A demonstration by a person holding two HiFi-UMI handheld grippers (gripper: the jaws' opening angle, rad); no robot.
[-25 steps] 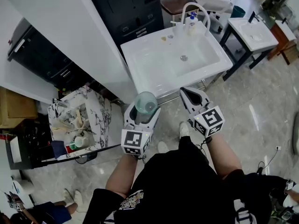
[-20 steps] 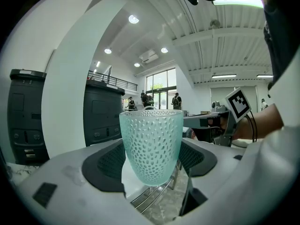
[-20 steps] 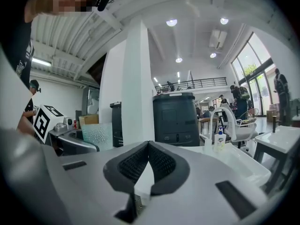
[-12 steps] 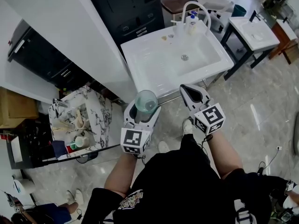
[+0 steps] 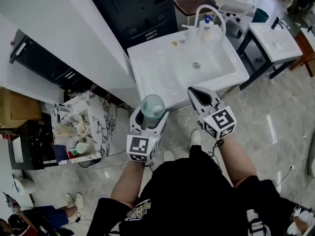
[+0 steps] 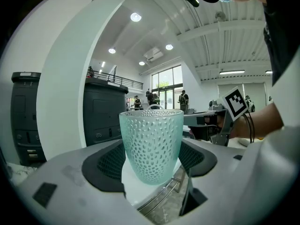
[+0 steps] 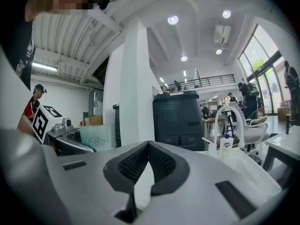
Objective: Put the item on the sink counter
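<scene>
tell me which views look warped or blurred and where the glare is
Left gripper view: strong fisheye, the white pillar bows, corners go black, yet the pale green dimpled glass cup between the jaws is sharp. Right gripper view: same warp, round ceiling lamps flare. Head view: even light, sharp, soft sheen on the glossy grey floor.

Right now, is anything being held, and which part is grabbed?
The left gripper holds the teal dimpled cup upright, its jaws pressing the cup's lower sides. The right gripper is shut and holds nothing.
</scene>
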